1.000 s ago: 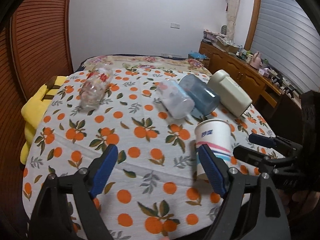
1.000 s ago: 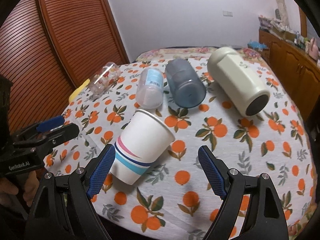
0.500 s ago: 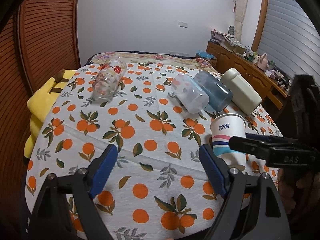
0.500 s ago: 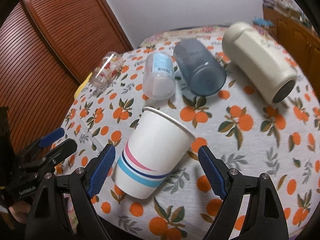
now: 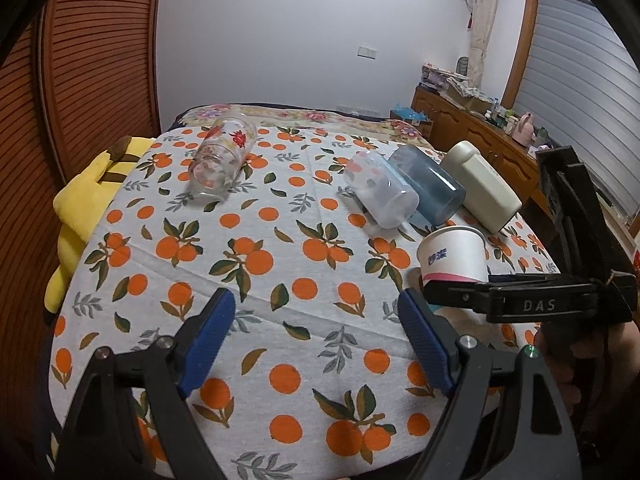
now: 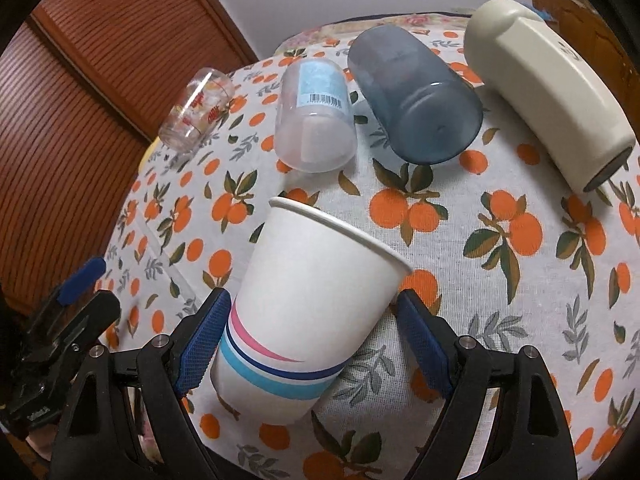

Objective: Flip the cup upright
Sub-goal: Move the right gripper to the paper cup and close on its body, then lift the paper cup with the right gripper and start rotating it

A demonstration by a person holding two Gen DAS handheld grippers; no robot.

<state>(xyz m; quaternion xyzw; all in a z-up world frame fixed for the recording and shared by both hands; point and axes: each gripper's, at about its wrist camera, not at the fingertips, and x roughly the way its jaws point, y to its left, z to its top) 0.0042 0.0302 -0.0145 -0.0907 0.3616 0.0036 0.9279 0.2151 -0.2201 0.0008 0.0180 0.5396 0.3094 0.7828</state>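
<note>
A white paper cup (image 6: 316,304) with pink and blue stripes stands upright on the orange-print cloth, between the wide-open fingers of my right gripper (image 6: 316,344). The left pad (image 6: 204,340) is close to its side; the right pad (image 6: 424,340) stands apart. The cup also shows in the left wrist view (image 5: 452,256), partly behind the right gripper's black finger (image 5: 500,292). My left gripper (image 5: 316,340) is open and empty over the near cloth, left of the cup.
Lying on their sides on the cloth: a printed clear glass (image 5: 220,164), a frosted plastic cup (image 6: 316,120), a dark blue tumbler (image 6: 416,96) and a cream flask (image 6: 548,96). A yellow plush (image 5: 84,216) lies at the left table edge. A wooden sideboard (image 5: 480,136) stands at the right.
The right gripper has moved forward, so the paper cup now sits deeper between its fingers. The left gripper has drawn back and to the left, away from the cup.
</note>
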